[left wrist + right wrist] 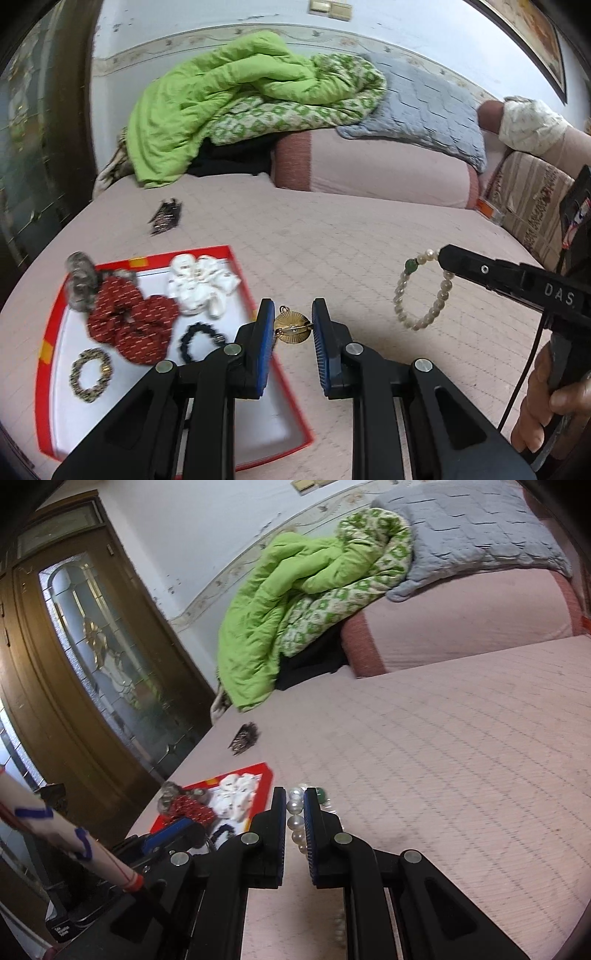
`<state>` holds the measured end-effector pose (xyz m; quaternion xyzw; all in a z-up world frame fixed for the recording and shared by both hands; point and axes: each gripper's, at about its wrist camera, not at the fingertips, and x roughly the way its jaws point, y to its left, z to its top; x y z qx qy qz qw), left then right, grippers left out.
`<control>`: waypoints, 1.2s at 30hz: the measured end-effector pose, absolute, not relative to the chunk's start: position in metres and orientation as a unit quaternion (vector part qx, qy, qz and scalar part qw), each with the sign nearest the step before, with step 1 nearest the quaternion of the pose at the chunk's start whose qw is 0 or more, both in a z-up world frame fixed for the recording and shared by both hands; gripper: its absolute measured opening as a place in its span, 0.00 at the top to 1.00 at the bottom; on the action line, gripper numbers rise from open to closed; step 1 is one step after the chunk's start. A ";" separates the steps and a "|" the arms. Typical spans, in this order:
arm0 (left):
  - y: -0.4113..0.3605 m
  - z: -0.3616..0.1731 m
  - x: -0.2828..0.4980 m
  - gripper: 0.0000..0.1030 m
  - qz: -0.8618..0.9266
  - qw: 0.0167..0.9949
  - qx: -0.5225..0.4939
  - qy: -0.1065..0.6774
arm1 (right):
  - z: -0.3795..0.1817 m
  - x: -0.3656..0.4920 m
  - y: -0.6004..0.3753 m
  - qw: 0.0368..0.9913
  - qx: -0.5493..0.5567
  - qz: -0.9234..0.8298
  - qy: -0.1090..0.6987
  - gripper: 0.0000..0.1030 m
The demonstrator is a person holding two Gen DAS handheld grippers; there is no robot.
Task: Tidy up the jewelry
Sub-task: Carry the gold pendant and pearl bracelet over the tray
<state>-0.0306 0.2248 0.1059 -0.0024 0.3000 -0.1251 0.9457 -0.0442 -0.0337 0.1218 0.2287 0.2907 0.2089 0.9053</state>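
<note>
Left wrist view: left gripper (pixel 293 326) is clamped on a small gold round pendant (pixel 292 327), pinched edge-on between the blue pads, held above the bed (pixel 332 240) just off the right wall of the red jewelry box (pixel 258 291). Box already holds a red scrunchie (pixel 129 325), a white scrunchie (pixel 199 288), a grey scrunchie (pixel 83 284) hanging over the rim, a dark bead bracelet (pixel 199 339) and a gold-black bracelet (pixel 90 374).

Right gripper (pixel 443 254) is closed on a pearl bracelet (pixel 421 291) with one green bead; the loop dangles free below the tips, well right of the box. Right wrist view confirms it: pearls (pixel 295 819) are pinched between the near-shut pads, box (pixel 266 771) ahead-left. Dark hair clips (pixel 166 218) lie on the bed beyond the box.

Step in hand, as I judge it: carry both pieces to the box and drop them in.
- Move the pendant left over bare white floor near the front; release low so it doesn't roll.
- Grip on the pendant is on the thin rim, so it could twist out; keep it level, no jerks.
- Bring the bracelet in after, lower until the loop rests flat, then open.
- Avoid the scrunchies, as the loop may snag.
</note>
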 end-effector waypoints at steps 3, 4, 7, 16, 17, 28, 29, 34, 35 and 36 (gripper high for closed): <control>0.238 0.107 -0.034 0.81 -0.114 0.947 -0.005 0.300 | 0.123 -0.045 -0.018 0.903 0.223 0.223 0.292 0.90; 0.242 0.107 -0.036 0.81 -0.110 0.947 -0.005 0.300 | 0.124 -0.046 -0.011 0.903 0.219 0.228 0.292 0.90; 0.258 0.107 -0.042 0.81 -0.094 0.949 -0.008 0.302 | 0.125 -0.048 0.003 0.902 0.208 0.243 0.290 0.90; 0.309 0.103 -0.061 0.81 -0.048 0.948 -0.023 0.313 | 0.132 -0.057 0.046 0.891 0.195 0.283 0.296 0.90; 0.315 0.102 -0.062 0.81 -0.043 0.948 -0.024 0.314 | 0.133 -0.059 0.051 0.890 0.193 0.288 0.297 0.90; 0.361 0.095 -0.068 0.81 -0.011 0.946 -0.045 0.321 | 0.143 -0.076 0.115 0.867 0.183 0.339 0.314 0.90; 0.364 0.094 -0.068 0.81 -0.010 0.945 -0.047 0.322 | 0.143 -0.076 0.123 0.865 0.179 0.344 0.317 0.90; 0.382 0.086 -0.070 0.81 -0.004 0.942 -0.053 0.332 | 0.140 -0.075 0.152 0.855 0.171 0.362 0.331 0.90; 0.384 0.086 -0.069 0.81 -0.002 0.941 -0.055 0.334 | 0.138 -0.074 0.157 0.852 0.170 0.365 0.335 0.90; 0.388 0.084 -0.068 0.81 -0.001 0.939 -0.060 0.338 | 0.136 -0.073 0.162 0.849 0.171 0.368 0.340 0.90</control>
